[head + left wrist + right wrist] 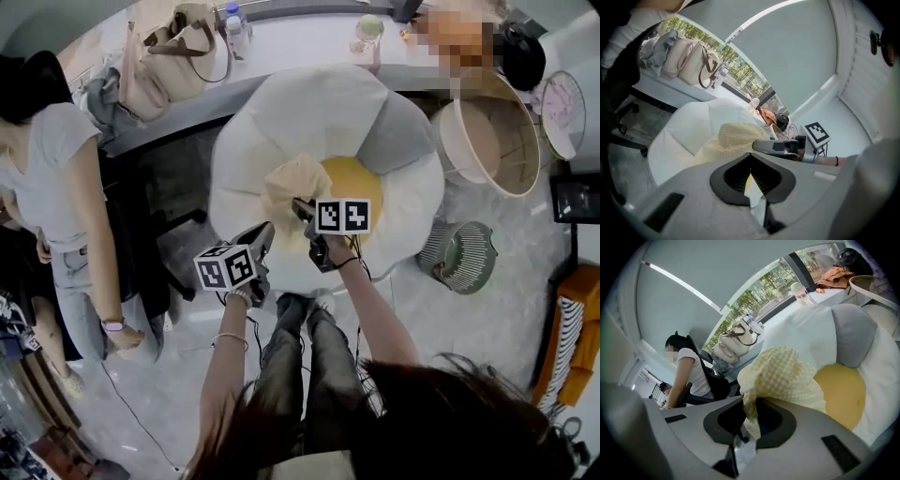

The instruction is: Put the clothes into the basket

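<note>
In the head view, a large white flower-shaped cushion (281, 103) with a yellow centre filled the floor (487, 319) ahead, its far edge near the bench (291, 47). The basket (448, 145) stood at the cushion's right edge, with a small slatted bin (459, 255) near it and bare floor to the right, while a bystander (56, 159) crowded the left side. The left gripper (267, 230) and right gripper (302, 204) met over the cushion's centre with the pale yellow checked garment (295, 183) bunched between them, well apart from the basket. In the left gripper view, its fingers (729, 176) were closed on a fold of the garment, whose bulk spread ahead toward the right gripper. In the right gripper view, that gripper's fingers (719, 420) were clamped on the garment's edge, the cloth billowing just above them with the yellow centre behind it.
</note>
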Tool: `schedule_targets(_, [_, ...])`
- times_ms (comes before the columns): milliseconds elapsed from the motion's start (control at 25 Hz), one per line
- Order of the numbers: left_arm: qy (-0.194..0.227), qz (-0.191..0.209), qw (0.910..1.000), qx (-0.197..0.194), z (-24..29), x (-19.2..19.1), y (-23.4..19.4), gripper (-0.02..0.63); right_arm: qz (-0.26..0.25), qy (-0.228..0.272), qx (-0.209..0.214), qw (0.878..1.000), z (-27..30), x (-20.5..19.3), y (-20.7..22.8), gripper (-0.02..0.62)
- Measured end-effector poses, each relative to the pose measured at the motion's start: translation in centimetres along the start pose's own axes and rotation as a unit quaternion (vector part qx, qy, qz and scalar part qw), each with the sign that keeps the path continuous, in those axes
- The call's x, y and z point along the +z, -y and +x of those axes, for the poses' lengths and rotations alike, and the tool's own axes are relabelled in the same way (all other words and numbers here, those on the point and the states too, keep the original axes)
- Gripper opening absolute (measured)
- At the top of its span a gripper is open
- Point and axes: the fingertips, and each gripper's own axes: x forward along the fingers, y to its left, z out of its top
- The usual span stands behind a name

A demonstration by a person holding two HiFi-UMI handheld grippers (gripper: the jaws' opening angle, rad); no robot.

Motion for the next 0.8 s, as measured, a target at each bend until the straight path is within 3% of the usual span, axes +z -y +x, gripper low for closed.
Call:
schedule_targets(280, [0.017, -0.009, 0.9998, 0.003, -3.3, 1.9, 3.6, 0.011, 0.027, 0.018, 0.022, 0.999, -4.0, 0.7, -3.6, 0.052])
schedule_targets(800, [0.038, 0.029, 0.9988, -0.005, -6.3, 7.5, 7.9, 0.011, -0.009, 0.031, 0.021, 0.999, -8.1, 4.5, -8.0, 0.052])
